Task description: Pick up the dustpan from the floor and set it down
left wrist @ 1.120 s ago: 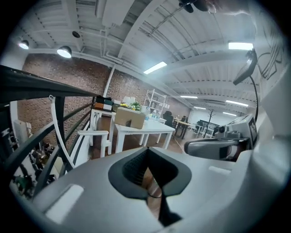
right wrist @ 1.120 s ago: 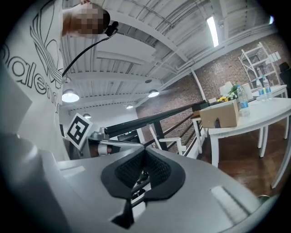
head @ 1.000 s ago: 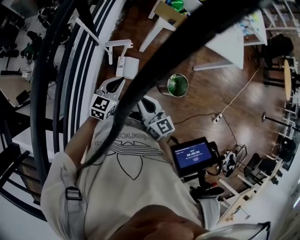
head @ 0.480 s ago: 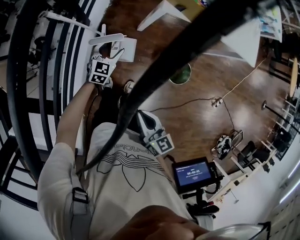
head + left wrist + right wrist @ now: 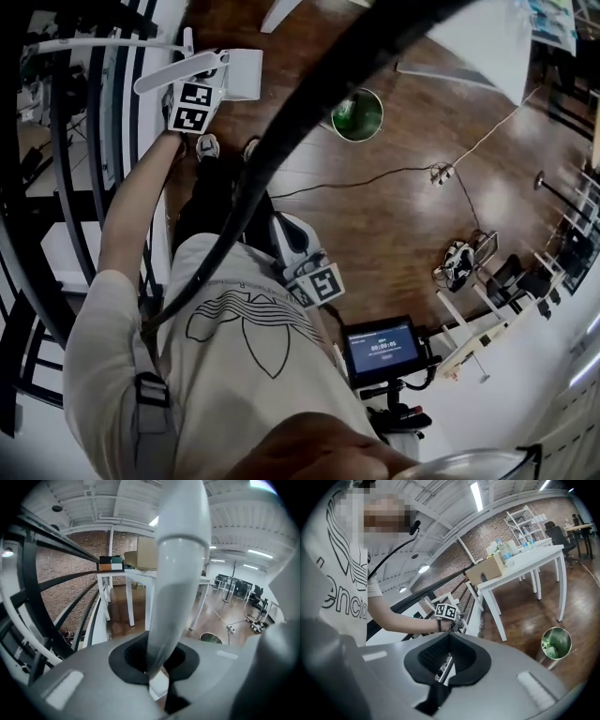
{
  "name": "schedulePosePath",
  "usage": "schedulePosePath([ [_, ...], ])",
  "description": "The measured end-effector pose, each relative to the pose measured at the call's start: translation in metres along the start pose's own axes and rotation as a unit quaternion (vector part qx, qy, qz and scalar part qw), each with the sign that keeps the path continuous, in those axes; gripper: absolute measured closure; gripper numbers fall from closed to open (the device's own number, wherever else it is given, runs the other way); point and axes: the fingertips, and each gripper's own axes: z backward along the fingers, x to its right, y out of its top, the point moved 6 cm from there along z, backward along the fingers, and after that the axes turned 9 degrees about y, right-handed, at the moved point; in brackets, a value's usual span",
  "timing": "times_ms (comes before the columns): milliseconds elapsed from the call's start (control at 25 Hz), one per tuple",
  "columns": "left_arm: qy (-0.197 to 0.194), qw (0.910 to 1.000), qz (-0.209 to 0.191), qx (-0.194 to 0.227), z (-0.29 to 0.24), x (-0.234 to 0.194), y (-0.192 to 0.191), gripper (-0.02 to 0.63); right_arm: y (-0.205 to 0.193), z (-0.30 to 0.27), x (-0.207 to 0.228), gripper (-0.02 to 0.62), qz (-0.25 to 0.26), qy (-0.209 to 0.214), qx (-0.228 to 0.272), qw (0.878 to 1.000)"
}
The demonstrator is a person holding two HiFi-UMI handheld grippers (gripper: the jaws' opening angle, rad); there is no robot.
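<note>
The left gripper (image 5: 208, 70) reaches down to the dustpan (image 5: 246, 86), which stands at the edge of the floor (image 5: 394, 216) along the black railing (image 5: 103, 141), just beyond the person's shoes (image 5: 208, 145). Its jaws are closing, and in the left gripper view the white handle (image 5: 176, 573) fills the notch between the dark pads, which appear to press on it already. The right gripper (image 5: 286, 234) hangs near the person's body, jaws together with nothing between them, well apart from the dustpan.

The step in hand looks like securing the grip before the lift. It would go best if the pads seat squarely around the handle (a round, smooth shaft can twist in a two-jaw hold) and the lift follows the handle's own line, so the pan's weight does not swing it toward the railing. Setting it down wants the pan's base flat on the floor before the jaws let go.

Much is hidden. A thick dark cable crosses the head view and cuts off part of the scene. The left gripper view shows only the handle, not the pan below, so I cannot tell whether the pan rests fully on the floor or has begun to tilt. What lies in the green bin (image 5: 358, 112) is too small to make out.
</note>
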Motion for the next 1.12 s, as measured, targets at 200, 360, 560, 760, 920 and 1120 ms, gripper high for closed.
schedulePosePath([
  [200,0.002,0.9998,0.007,0.016,0.074,0.011,0.055,0.549,0.020,-0.003,0.007,0.594,0.034,0.027,0.046,0.998],
  [360,0.005,0.9986,-0.001,0.052,0.133,0.019,0.102,0.549,0.042,-0.020,0.018,0.594,0.075,0.066,0.084,0.991],
  [560,0.009,0.9955,-0.016,0.093,0.170,0.027,0.137,0.552,0.074,-0.039,0.019,0.594,0.105,0.102,0.116,0.982],
  [760,0.008,0.9945,-0.009,0.104,0.184,0.030,0.150,0.551,0.077,-0.050,0.008,0.594,0.124,0.131,0.104,0.978],
  [920,0.000,0.9948,-0.012,0.101,0.188,0.031,0.147,0.551,0.077,-0.052,0.004,0.594,0.130,0.136,0.095,0.977],
  [1120,0.005,0.9938,0.006,0.111,0.159,0.023,0.110,0.549,0.064,-0.054,0.006,0.594,0.123,0.129,0.061,0.982],
])
